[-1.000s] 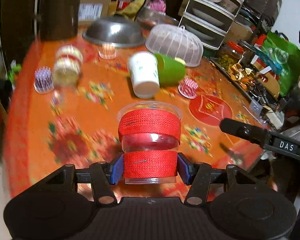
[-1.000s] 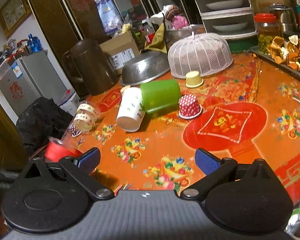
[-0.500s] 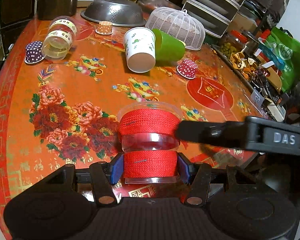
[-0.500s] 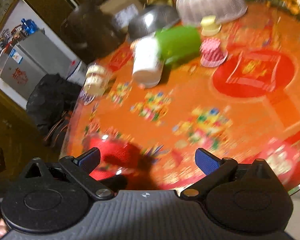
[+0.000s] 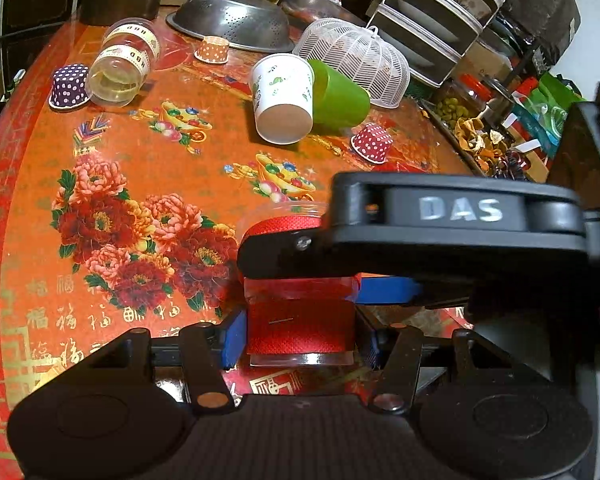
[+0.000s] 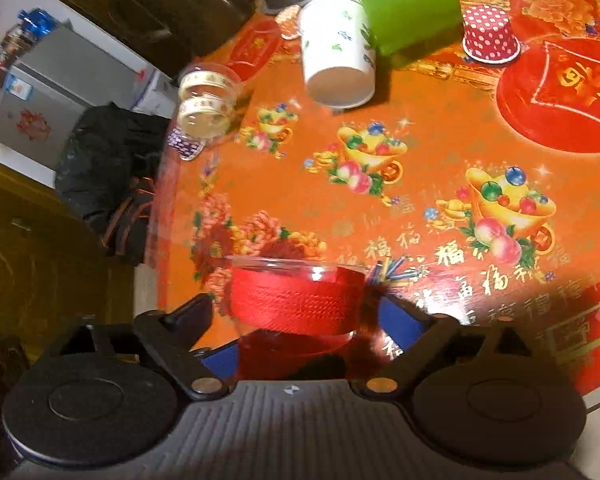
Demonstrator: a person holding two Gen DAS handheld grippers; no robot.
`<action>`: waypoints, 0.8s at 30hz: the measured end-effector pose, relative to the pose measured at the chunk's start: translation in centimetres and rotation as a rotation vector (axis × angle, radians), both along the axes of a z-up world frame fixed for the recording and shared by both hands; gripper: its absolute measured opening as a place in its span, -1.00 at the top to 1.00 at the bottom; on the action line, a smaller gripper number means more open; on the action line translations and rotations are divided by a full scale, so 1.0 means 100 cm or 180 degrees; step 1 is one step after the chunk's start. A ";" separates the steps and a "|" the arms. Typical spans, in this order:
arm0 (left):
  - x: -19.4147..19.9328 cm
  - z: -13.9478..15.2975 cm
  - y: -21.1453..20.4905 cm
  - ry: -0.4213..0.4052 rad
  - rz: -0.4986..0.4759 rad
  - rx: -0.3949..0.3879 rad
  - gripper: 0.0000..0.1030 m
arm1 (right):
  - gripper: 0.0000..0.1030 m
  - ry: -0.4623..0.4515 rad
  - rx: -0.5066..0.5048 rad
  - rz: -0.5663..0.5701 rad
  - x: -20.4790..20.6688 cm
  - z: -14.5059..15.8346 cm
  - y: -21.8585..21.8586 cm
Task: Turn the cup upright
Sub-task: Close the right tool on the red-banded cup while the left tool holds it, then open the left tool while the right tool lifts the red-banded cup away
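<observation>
Left wrist view: the left gripper [image 5: 300, 334] is clamped on the clear plastic cup wrapped in two red fabric bands [image 5: 302, 326], its blue pads pressed against the lower band at 6 o'clock in the frame, above the orange floral tablecloth [image 5: 148, 168]. The right gripper's black finger marked DAS crosses in from 3 o'clock over the cup's upper band. At 12 o'clock a white paper cup [image 5: 283, 102] lies on its side against a green plastic cup [image 5: 340, 98].

Right wrist view: the right gripper [image 6: 296, 324] stands fairly wide, its blue pads on either side of the red-banded cup; whether they touch it cannot be told. The cup sits at 6 o'clock.
</observation>
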State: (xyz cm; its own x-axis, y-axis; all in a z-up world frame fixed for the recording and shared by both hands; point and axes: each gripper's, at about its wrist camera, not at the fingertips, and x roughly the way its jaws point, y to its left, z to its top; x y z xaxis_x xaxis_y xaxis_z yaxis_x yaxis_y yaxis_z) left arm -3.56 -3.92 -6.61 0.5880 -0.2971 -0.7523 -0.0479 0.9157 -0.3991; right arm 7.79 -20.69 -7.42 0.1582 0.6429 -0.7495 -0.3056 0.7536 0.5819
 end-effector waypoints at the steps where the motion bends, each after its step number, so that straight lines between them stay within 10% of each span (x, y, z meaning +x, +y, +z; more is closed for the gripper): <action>1: 0.000 0.000 0.000 -0.0003 -0.0003 -0.0007 -0.14 | -0.72 0.0016 -0.0027 0.0017 0.001 -0.001 0.001; 24: -0.005 0.000 0.004 -0.0017 -0.0017 -0.0079 -0.15 | -0.36 -0.0066 -0.0223 0.0036 0.004 0.007 0.012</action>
